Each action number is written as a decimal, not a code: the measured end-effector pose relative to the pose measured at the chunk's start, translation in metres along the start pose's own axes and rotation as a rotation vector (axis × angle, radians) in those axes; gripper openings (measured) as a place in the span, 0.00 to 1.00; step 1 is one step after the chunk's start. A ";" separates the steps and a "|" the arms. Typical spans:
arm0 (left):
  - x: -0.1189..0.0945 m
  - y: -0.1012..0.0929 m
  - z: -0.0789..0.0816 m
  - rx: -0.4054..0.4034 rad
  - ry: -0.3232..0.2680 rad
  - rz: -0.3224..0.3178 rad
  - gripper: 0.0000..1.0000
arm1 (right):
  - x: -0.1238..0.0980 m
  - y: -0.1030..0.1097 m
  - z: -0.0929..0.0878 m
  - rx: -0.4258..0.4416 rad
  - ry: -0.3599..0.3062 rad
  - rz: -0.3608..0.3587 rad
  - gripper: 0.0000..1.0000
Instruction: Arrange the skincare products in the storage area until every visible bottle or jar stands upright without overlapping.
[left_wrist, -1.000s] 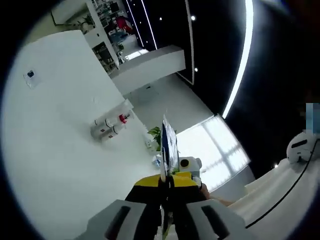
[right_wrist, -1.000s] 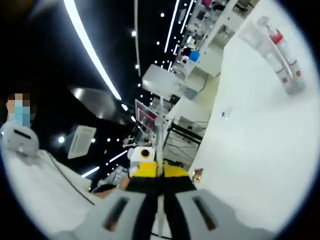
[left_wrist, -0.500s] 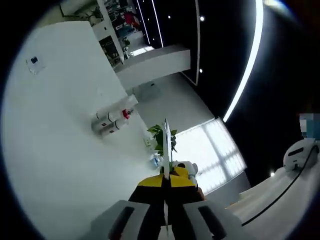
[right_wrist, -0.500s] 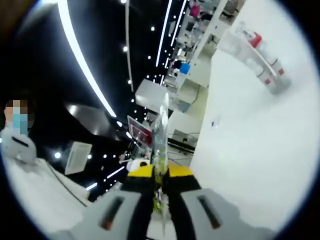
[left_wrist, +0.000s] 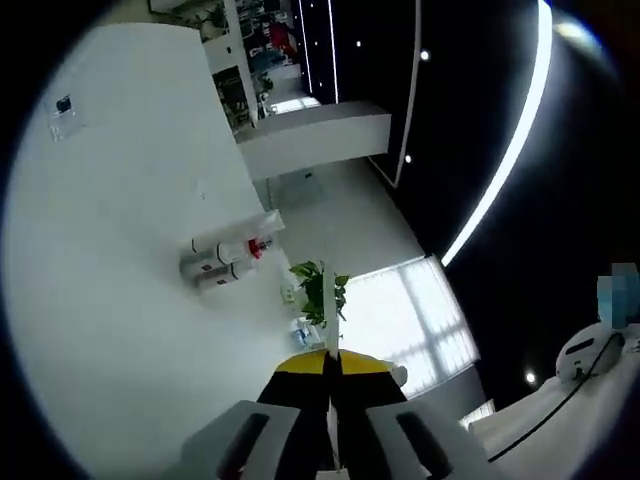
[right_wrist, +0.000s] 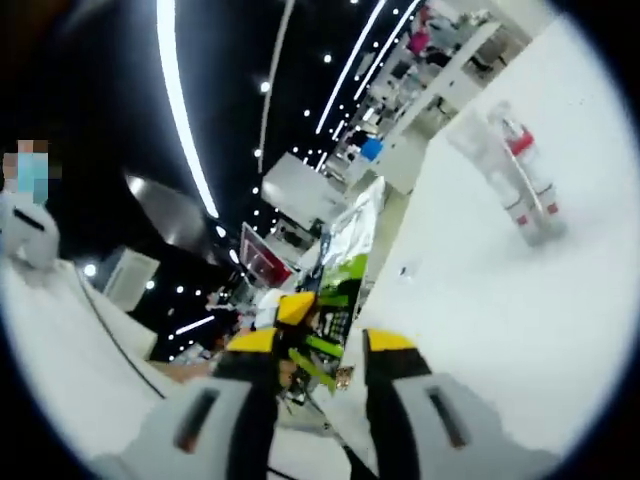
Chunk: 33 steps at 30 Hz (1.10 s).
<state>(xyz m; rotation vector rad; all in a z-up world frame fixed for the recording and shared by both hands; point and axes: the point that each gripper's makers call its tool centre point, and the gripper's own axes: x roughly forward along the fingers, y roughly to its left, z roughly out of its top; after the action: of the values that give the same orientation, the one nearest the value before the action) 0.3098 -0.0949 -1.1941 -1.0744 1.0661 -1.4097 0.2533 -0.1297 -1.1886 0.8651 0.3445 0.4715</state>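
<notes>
A thin flat sachet (left_wrist: 328, 315) stands edge-on in the left gripper view, with my left gripper (left_wrist: 330, 365) shut on it. In the right gripper view the same sachet (right_wrist: 345, 255) shows its silver and green face, tilted between the spread jaws of my open right gripper (right_wrist: 322, 345). The left gripper's yellow tip (right_wrist: 298, 308) holds the sachet from the far side. A small cluster of clear bottles with a red cap (left_wrist: 225, 262) sits on the white table (left_wrist: 100, 250), far from both grippers. The bottles (right_wrist: 515, 175) also appear at the upper right.
A small tag (left_wrist: 62, 105) lies far out on the white table. Shop shelves (left_wrist: 240, 90) and a potted plant (left_wrist: 315, 285) stand beyond the table's edge. A dark ceiling with light strips lies behind the grippers.
My right gripper's jaws have spread apart off the sachet, which now shows its face, tilted. The left gripper stays shut on it. Both views shifted slightly.
</notes>
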 end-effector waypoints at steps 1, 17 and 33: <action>0.001 0.003 0.002 0.001 0.002 0.009 0.00 | -0.003 -0.003 -0.001 -0.029 0.006 -0.023 0.38; 0.004 0.043 0.053 -0.001 -0.001 0.154 0.00 | -0.045 -0.023 0.017 -0.149 -0.109 -0.171 0.73; 0.025 0.082 0.090 -0.036 -0.042 0.261 0.01 | -0.080 -0.039 -0.011 -0.072 -0.156 -0.265 0.78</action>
<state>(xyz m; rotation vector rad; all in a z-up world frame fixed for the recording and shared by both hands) 0.4126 -0.1324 -1.2537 -0.9475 1.1597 -1.1592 0.1908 -0.1867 -1.2180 0.7676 0.2911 0.1686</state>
